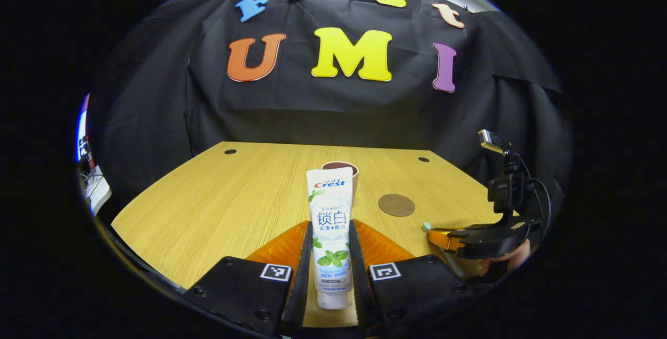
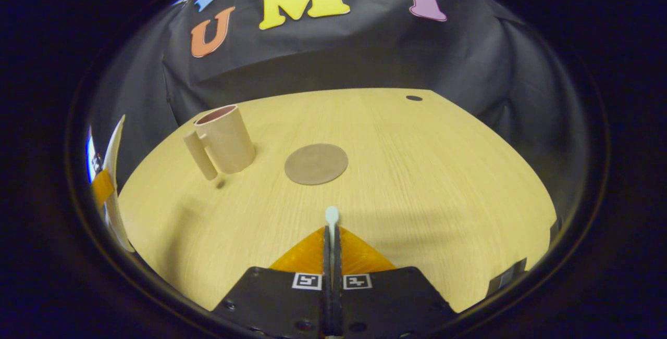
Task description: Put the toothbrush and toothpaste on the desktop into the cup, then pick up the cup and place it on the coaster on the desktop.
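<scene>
A white toothpaste tube (image 1: 330, 209) stands upright between the fingers of my left gripper (image 1: 330, 224), which is shut on it above the wooden desktop (image 1: 224, 209). Behind the tube, the rim of the tan cup (image 1: 341, 167) shows. The round brown coaster (image 1: 396, 205) lies to its right. My right gripper (image 2: 331, 230) is shut on a thin white toothbrush (image 2: 331, 216), whose end pokes out past the fingertips. In the right gripper view the cup (image 2: 225, 138) stands upright at the far left with its handle toward me, and the coaster (image 2: 316, 163) lies right of it.
In the left gripper view the right gripper (image 1: 435, 235) and the hand holding it hover at the desk's right edge. The toothpaste tube (image 2: 112, 183) shows at the left rim of the right gripper view. Black cloth walls the desk at back and sides.
</scene>
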The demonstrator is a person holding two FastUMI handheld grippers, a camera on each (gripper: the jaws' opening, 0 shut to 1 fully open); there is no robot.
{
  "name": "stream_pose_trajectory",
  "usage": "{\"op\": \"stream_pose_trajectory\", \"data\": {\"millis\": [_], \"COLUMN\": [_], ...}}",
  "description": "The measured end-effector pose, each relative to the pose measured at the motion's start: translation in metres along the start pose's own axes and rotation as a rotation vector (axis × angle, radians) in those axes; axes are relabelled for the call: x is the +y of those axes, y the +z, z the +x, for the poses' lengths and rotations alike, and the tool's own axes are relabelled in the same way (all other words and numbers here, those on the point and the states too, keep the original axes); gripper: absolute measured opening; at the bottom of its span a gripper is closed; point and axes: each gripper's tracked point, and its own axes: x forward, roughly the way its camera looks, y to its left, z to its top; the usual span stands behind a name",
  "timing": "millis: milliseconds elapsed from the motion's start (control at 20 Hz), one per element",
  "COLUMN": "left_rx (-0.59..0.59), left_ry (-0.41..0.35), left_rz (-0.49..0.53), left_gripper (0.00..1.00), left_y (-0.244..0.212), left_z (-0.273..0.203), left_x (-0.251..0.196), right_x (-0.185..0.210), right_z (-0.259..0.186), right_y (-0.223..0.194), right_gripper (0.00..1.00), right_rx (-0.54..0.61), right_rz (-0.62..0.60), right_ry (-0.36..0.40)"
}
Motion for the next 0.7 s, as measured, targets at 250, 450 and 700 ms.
{"op": "stream_pose_trajectory", "data": {"millis": [250, 450, 700], "left_rx": [-0.069, -0.138, -0.207], "left_ry": [0.007, 0.024, 0.011], "left_rz": [-0.017, -0.004, 0.019], "left_gripper": [0.4, 0.4, 0.4], "left_y": [0.031, 0.059, 0.09], "left_z": [0.004, 0.006, 0.026], "left_x": [0.007, 0.004, -0.008], "right_x": [0.005, 0.01, 0.019], "right_z": [-0.008, -0.025, -0.063], "right_y": [0.004, 0.021, 0.037], "right_gripper": [0.0, 0.0, 0.0], "right_rx": [-0.004, -0.057, -0.143], "right_rz": [0.034, 0.068, 0.104], "right_ry": [0.074, 0.139, 0.227]}}
